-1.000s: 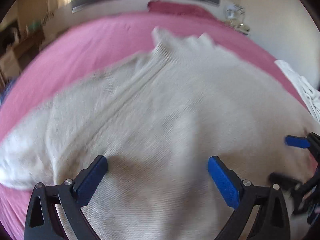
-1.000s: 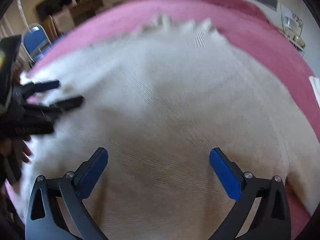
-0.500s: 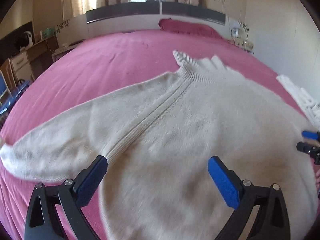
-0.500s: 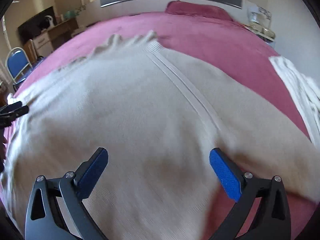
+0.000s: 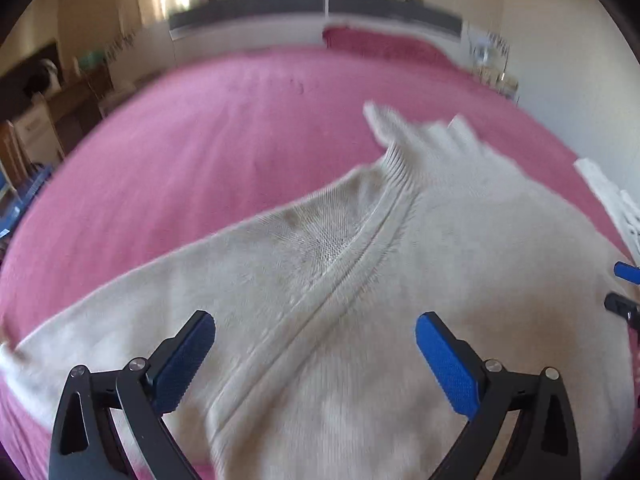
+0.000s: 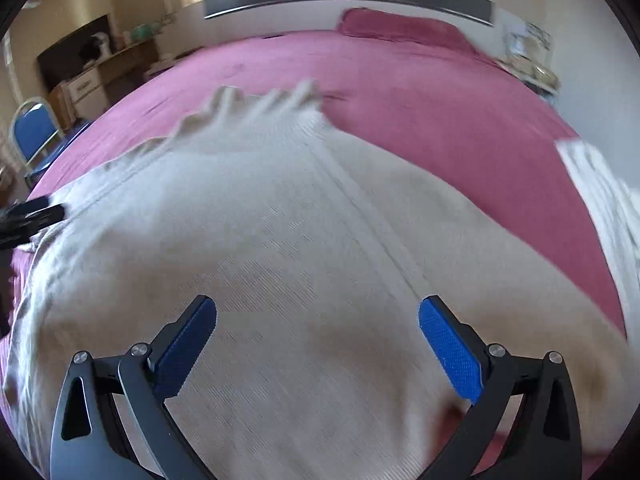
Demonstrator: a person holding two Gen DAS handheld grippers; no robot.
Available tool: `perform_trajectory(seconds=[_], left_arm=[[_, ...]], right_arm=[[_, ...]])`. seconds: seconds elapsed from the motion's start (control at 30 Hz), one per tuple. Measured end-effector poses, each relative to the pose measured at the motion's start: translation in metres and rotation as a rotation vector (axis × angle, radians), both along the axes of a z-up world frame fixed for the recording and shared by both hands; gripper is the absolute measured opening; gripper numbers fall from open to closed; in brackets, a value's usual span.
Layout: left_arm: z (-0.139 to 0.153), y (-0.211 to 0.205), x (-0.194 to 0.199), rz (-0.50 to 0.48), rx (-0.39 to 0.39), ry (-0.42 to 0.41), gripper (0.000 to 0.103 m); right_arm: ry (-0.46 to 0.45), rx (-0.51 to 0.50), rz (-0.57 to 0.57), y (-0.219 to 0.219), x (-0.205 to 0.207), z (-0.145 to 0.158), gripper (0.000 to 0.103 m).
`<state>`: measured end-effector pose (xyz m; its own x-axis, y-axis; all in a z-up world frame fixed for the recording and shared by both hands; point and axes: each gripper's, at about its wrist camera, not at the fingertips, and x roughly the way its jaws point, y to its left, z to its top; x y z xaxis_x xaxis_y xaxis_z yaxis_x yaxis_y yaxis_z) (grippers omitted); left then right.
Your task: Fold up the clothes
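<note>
**Both grippers open over the spread sweater**

At the bottom of each frame, your left gripper (image 5: 316,354) and right gripper (image 6: 318,344) hold their jaws wide apart, gripping nothing, above the cream sweater (image 5: 360,300). It lies flat on the pink bed (image 5: 200,140), filling the lower half of the frame, its collar (image 6: 276,108) pointing toward the pillow (image 6: 400,28) at the top. A white cloth (image 6: 600,200) lies at the right edge.

No text, label, brand, number or sign can be read in either view.
</note>
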<state>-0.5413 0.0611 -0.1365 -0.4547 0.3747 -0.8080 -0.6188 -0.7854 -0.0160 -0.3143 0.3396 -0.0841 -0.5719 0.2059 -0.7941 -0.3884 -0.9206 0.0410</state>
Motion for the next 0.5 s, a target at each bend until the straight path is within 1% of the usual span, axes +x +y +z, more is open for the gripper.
perform_trajectory(seconds=[0.03, 0.1, 0.13, 0.17, 0.2, 0.27, 0.33, 0.37, 0.43, 0.5], left_arm=[[-0.008, 0.006, -0.011, 0.006, -0.017, -0.034, 0.103], [-0.018, -0.002, -0.021, 0.026, -0.007, -0.08, 0.103], [-0.017, -0.008, -0.022, 0.025, -0.001, -0.064, 0.103], [-0.016, -0.015, -0.022, 0.024, 0.003, -0.05, 0.103], [-0.014, -0.022, -0.022, 0.024, 0.0, -0.042, 0.103], [-0.004, -0.051, -0.021, 0.054, 0.015, -0.022, 0.103], [0.01, -0.094, -0.022, 0.119, 0.086, -0.01, 0.103], [0.018, -0.123, -0.026, 0.165, 0.137, -0.013, 0.103], [0.029, -0.172, -0.04, 0.261, 0.176, 0.004, 0.103], [0.042, -0.231, -0.063, 0.371, 0.209, 0.002, 0.103]], right_arm=[[-0.017, 0.003, 0.025, -0.004, -0.013, -0.004, 0.103], [-0.065, 0.0, 0.04, -0.005, -0.025, -0.02, 0.103], [-0.092, -0.003, 0.04, -0.005, -0.028, -0.029, 0.103], [-0.093, -0.007, 0.042, -0.004, -0.028, -0.035, 0.103], [-0.069, -0.012, 0.043, -0.003, -0.024, -0.036, 0.103], [-0.054, -0.005, 0.038, -0.005, -0.02, -0.032, 0.103], [-0.048, 0.008, 0.032, -0.01, -0.018, -0.027, 0.103], [-0.045, 0.015, 0.029, -0.012, -0.017, -0.025, 0.103], [-0.031, 0.023, 0.028, -0.019, -0.013, -0.019, 0.103], [0.008, 0.02, 0.044, -0.035, -0.007, -0.011, 0.103]])
